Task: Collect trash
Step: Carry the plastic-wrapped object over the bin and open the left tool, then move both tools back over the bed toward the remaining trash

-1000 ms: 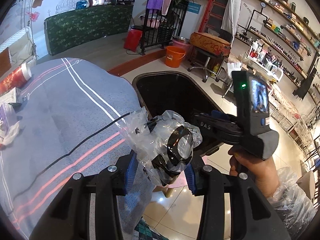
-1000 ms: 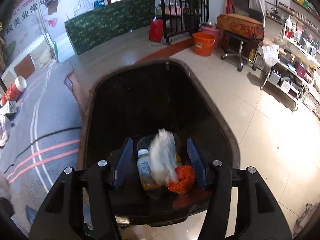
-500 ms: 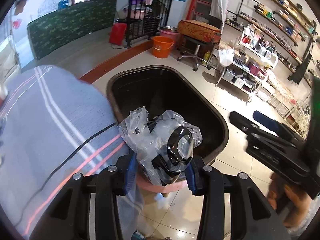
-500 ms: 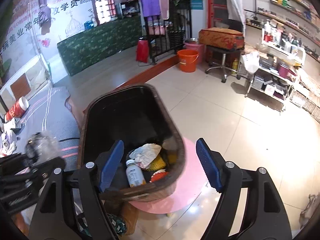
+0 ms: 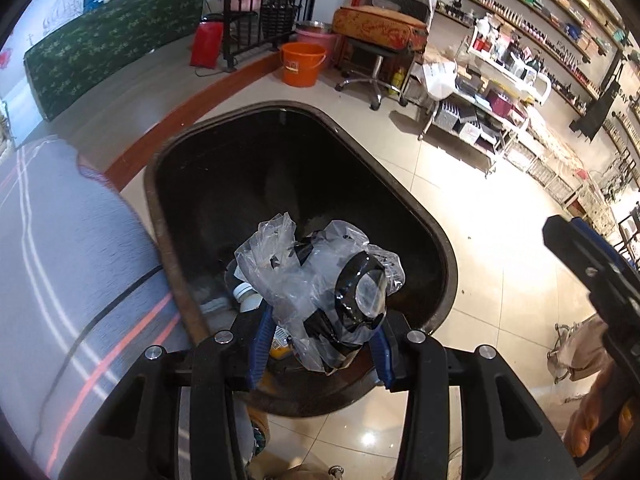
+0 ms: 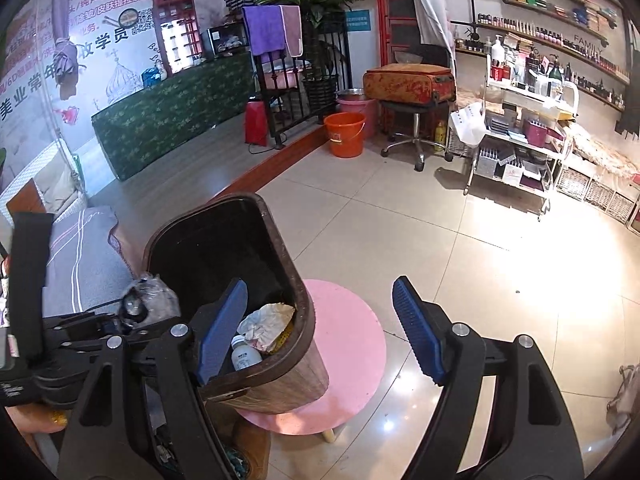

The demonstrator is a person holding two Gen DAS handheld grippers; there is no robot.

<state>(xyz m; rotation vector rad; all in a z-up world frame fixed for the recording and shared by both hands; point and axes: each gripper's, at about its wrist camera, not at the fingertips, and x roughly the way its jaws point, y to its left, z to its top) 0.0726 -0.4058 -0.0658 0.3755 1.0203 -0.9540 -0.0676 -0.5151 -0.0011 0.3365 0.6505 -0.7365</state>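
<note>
My left gripper is shut on a crumpled clear plastic bag with a black ring-shaped piece and holds it over the near end of the dark brown trash bin. The bin holds a small white bottle and other trash. In the right wrist view the bin stands on a pink round stool, with a white bottle and crumpled paper inside. My right gripper is open and empty, to the right of the bin. The left gripper with its bag shows at the left.
A grey striped cloth surface lies left of the bin. Tiled floor spreads to the right. An orange bucket, a stool with a suitcase and a white trolley stand further back.
My left gripper has carried the bag from over the cloth to above the bin. My right gripper has opened, dropped its trash in the bin and pulled back to the right.
</note>
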